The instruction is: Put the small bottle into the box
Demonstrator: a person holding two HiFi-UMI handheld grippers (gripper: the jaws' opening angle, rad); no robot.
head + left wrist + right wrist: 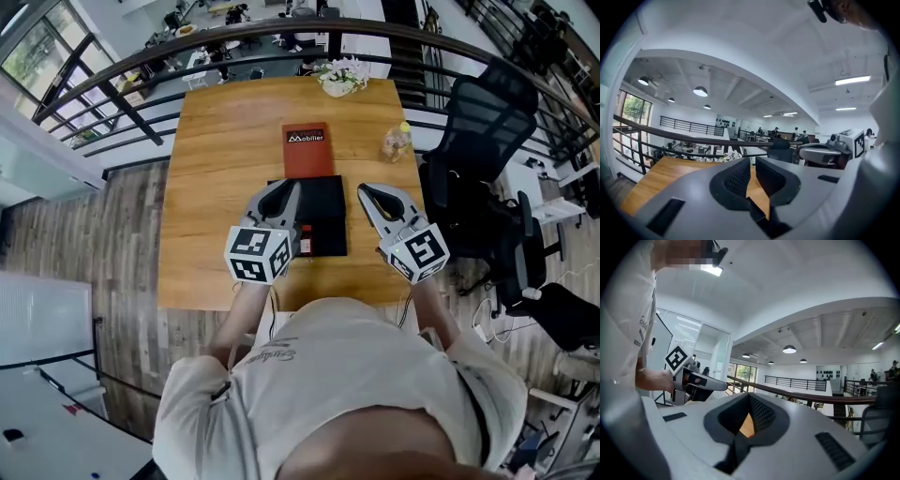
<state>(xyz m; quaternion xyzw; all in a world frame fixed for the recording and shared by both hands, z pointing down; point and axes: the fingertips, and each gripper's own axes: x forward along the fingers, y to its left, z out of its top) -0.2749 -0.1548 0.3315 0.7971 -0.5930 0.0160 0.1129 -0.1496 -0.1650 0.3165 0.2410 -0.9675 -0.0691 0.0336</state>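
So: nothing boxed yet, and both hand-held grippers are empty.
The small clear plastic bottle with a yellow-green cap [396, 142] stands on the wooden worktop [216, 169], right of the flat black box [323, 202] and apart from it, so the whole job (reach, grasp, carry, drop in) seems left to do. The left hand-held gripper [279, 192] and the right hand-held gripper [370, 195] flank the box's near end, each with jaws clenched on nothing. A small red-and-white item [305, 241] lies in the box, too small to identify. Whether the rust-red rectangle printed "Mobilier" [307, 150] is the lid, I cannot tell.
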